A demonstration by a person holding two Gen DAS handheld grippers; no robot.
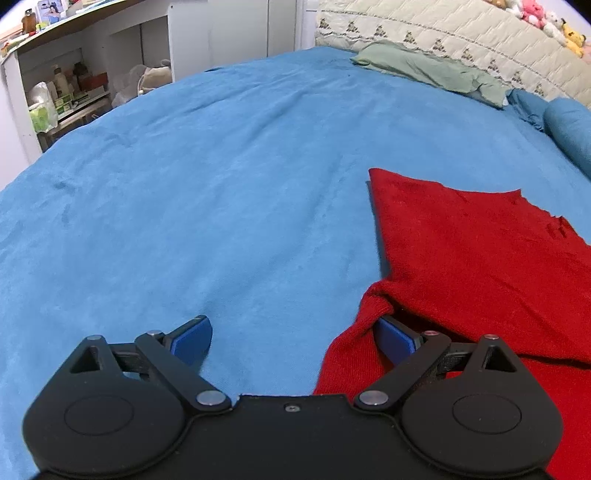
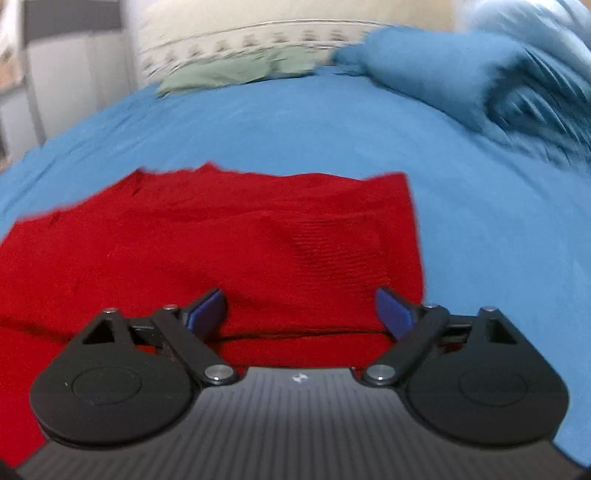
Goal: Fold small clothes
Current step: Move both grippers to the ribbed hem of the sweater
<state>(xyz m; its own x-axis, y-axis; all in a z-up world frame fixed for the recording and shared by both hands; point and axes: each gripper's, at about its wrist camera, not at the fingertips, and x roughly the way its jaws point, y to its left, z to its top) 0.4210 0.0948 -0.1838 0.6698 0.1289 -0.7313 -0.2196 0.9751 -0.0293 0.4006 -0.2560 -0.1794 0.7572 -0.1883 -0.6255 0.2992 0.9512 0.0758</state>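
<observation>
A red knit garment (image 1: 480,258) lies flat on the blue bed cover (image 1: 221,184), to the right in the left wrist view. My left gripper (image 1: 295,338) is open at the garment's left edge; a bunched red fold drapes over its right finger (image 1: 395,338), while its left finger rests on bare blue cover. In the right wrist view the garment (image 2: 240,236) fills the lower left. My right gripper (image 2: 301,312) is open just above the red cloth near its right edge, with a fold line running between the fingers. The right view is blurred.
A green cloth (image 1: 428,70) lies at the head of the bed by a quilted cream cover (image 1: 461,33) with plush toys. A rolled blue blanket (image 2: 480,81) lies at the right. White shelves (image 1: 74,85) with clutter stand beyond the bed's left side.
</observation>
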